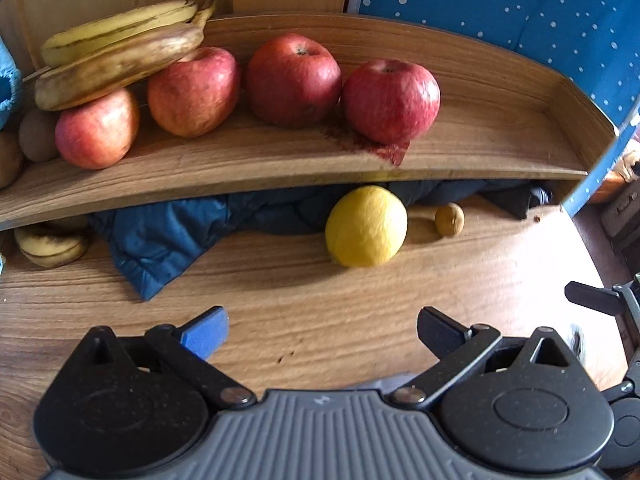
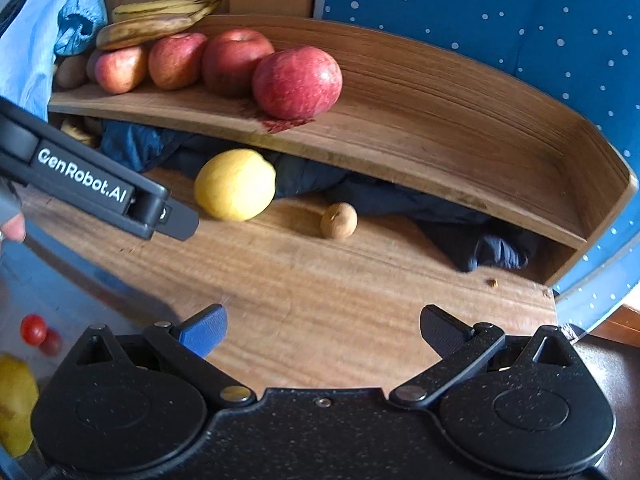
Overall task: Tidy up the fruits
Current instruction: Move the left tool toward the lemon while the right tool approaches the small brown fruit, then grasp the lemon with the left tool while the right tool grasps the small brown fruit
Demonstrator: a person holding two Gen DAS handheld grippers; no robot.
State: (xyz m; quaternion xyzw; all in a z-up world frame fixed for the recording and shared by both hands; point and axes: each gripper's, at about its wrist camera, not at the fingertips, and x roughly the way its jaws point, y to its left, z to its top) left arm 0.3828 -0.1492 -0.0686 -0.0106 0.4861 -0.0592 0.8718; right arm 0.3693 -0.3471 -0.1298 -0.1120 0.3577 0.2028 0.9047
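Round dimpled lemon (image 1: 366,226) on grained wood table (image 1: 320,300), perhaps walnut (image 1: 449,219) beside, both tools (image 1: 322,330) (image 2: 323,330) wide.

Pretty much everything structural is done in wood: the table (image 1: 320,300) is finished smooth with a strong wavy grain, and the curved shelf (image 1: 500,120) is made of the same streaky, matt-looking timber. The apples (image 1: 390,100) are covered in waxy, faintly glossy skin, while the lemon (image 1: 366,226) is dimpled and matt. A quilted cloth (image 1: 160,240) is stuffed underneath, and matt speckled black plastic is used on the right gripper (image 2: 324,330).
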